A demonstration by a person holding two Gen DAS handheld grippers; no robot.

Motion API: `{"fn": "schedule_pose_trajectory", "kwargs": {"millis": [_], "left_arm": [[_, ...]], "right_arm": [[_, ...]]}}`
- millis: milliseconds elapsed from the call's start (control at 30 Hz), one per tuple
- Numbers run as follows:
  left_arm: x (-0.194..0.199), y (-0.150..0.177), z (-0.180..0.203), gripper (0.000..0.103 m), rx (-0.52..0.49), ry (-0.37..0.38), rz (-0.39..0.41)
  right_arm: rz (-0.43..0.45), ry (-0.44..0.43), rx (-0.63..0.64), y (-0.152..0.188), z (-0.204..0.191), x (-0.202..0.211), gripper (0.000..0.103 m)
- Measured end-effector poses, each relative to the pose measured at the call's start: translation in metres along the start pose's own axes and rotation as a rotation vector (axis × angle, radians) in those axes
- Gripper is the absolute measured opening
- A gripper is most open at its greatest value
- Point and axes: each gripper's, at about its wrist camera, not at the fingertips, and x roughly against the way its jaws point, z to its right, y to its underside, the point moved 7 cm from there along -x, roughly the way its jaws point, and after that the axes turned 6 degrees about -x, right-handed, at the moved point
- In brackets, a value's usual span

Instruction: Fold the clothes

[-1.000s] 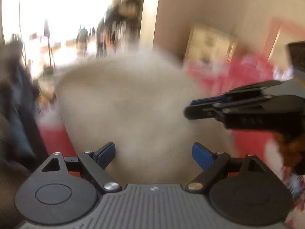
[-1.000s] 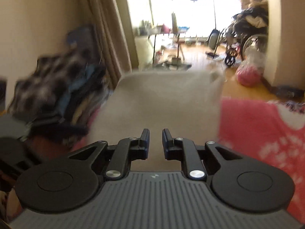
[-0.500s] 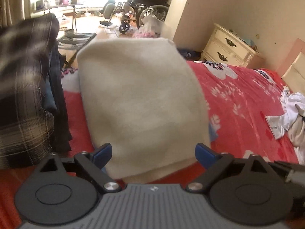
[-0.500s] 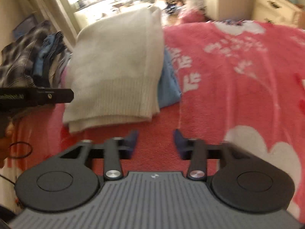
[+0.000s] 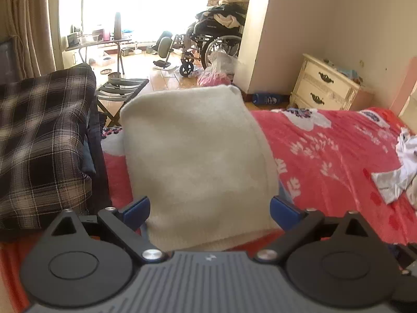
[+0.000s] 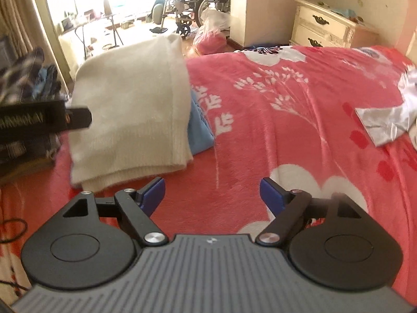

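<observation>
A cream sweater [image 5: 198,161] lies folded on the red flowered blanket [image 5: 338,156], on top of a blue garment [image 6: 200,127]. My left gripper [image 5: 209,208] hovers over the sweater's near hem. Its jaws are opening wide and the pads do not press the cloth. My right gripper [image 6: 213,193] is off to the right of the sweater [image 6: 130,109], over bare blanket [image 6: 286,130]. Its jaws are opening with nothing between them. One of the left gripper's fingers [image 6: 78,116] reaches in from the left edge of the right wrist view.
A pile of plaid and dark clothes [image 5: 39,143] sits left of the sweater. A crumpled white and silver garment [image 6: 383,122] lies at the bed's right. Beyond the bed are a cream nightstand [image 5: 325,86], a folding stool [image 5: 120,88] and a wheelchair [image 5: 213,41].
My right gripper went from shut to wide open and drew back to the right, off the sweater. My left gripper lifted and pulled back. The sweater now rests folded on the bed.
</observation>
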Motion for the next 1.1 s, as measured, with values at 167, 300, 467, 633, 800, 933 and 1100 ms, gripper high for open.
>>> {"fn": "schedule_pose_trajectory", "kwargs": {"millis": [167,300,467,633,800,933,1100], "left_arm": [[-0.013,0.005,-0.009,0.099,0.013,-0.075,-0.07],[-0.022,0.007,-0.021,0.099,0.033,-0.143,-0.103],[-0.024,0.013,-0.025,0.099,0.013,-0.168,-0.123],[-0.024,0.019,-0.021,0.099,-0.02,-0.148,-0.138],[-0.025,0.022,-0.023,0.099,-0.028,-0.147,-0.152],[-0.027,0.027,-0.027,0.099,-0.012,-0.15,-0.172],[-0.027,0.031,-0.028,0.099,-0.011,-0.152,-0.183]], "right_arm": [[-0.016,-0.022,-0.027,0.0,-0.006,-0.003,0.085],[-0.032,-0.034,-0.003,0.003,-0.017,-0.007,0.087],[-0.046,-0.036,0.013,0.005,-0.025,-0.012,0.088],[-0.063,-0.034,0.018,0.008,-0.032,-0.018,0.089],[-0.079,-0.045,0.062,0.014,-0.045,-0.021,0.089],[-0.087,-0.038,0.063,0.016,-0.046,-0.023,0.089],[-0.096,-0.042,0.074,0.019,-0.049,-0.024,0.089]]}}
